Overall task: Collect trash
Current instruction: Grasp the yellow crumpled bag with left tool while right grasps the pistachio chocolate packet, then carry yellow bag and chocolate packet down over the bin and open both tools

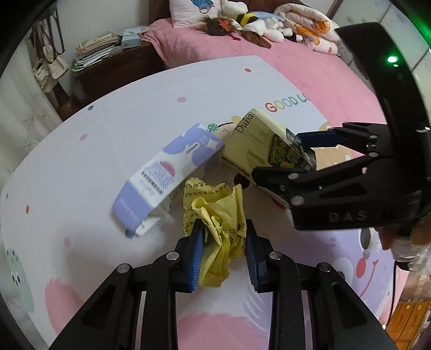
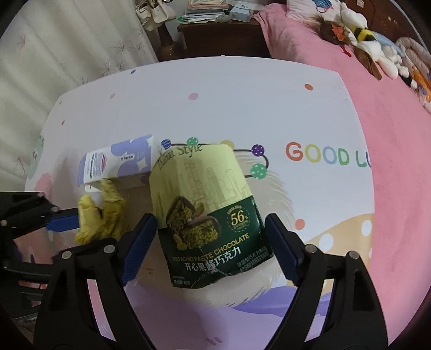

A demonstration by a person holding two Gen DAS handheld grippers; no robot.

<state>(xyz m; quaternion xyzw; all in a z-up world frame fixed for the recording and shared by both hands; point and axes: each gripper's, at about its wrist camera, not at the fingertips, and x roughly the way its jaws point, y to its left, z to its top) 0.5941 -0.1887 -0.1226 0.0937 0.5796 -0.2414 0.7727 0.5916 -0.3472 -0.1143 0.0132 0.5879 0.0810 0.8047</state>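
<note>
A crumpled yellow paper [image 1: 215, 242] lies on the white cartoon-print mat [image 1: 107, 134], and my left gripper [image 1: 223, 226] is shut on it, blue pads pressing both sides. From the right wrist the same yellow paper [image 2: 99, 220] shows at the left, with one blue left finger [image 2: 62, 223] against it. A green and cream chocolate box [image 2: 204, 204] lies between the wide-set pads of my right gripper [image 2: 210, 219], which is open and straddles it. In the left wrist view the right gripper [image 1: 291, 158] reaches over the chocolate box [image 1: 256, 145] from the right. A purple and white carton [image 1: 167, 172] lies beside both.
The mat covers a pink bed [image 1: 309, 67]. Plush toys [image 1: 250, 21] and a folded quilt [image 1: 309, 24] lie at its far end. A dark nightstand [image 1: 113, 67] stacked with books stands at the back left, next to hanging bags [image 1: 48, 62] and a pale curtain [image 2: 54, 53].
</note>
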